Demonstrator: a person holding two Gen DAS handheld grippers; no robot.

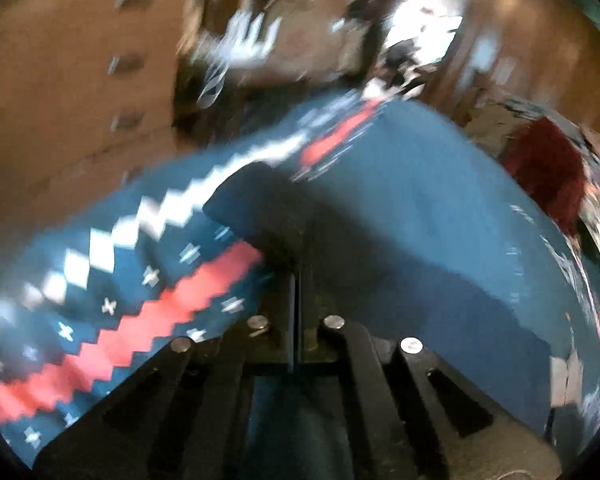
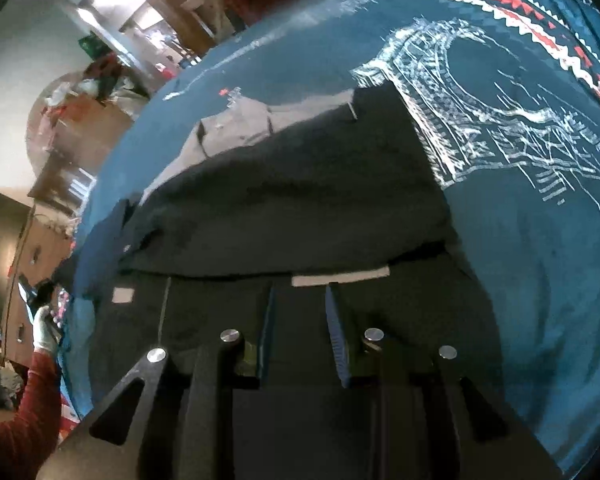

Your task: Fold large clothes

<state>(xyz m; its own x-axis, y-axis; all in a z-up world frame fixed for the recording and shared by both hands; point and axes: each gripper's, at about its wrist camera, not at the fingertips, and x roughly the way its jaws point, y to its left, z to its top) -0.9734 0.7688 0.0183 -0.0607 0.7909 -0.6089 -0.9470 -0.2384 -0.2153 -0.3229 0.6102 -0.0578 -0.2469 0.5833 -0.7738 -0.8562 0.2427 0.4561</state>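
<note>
Over on the left side, the left gripper [image 1: 296, 240] has its two fingers pressed together with a fold of the blue garment [image 1: 400, 208] pinched between them, the cloth rising over the fingertips like a small tent. The garment's band of white and red zigzag [image 1: 148, 308] runs off to the left of that grip. The picture is smeared, so I would guess the arm is moving with the cloth in tow. Beyond it are a wooden cabinet [image 1: 72, 80] and some dark red fabric [image 1: 548, 168] at the far edge, both too blurred to say more. Moving right, the right gripper [image 2: 300, 308] stands with its fingers apart and nothing between them, hanging just over a dark garment [image 2: 284, 200] that lies on top of the blue one. The blue shirt spreads wide under it, with a white line drawing [image 2: 480, 112] on the chest and the zigzag trim along the far edge. At the lower left of that view a gloved hand [image 2: 44, 328] in a red sleeve [image 2: 24, 412] holds the other tool. To my eye the folding is early: the blue piece is mostly flat and open, one edge is lifted, and no finished fold shows yet.
</note>
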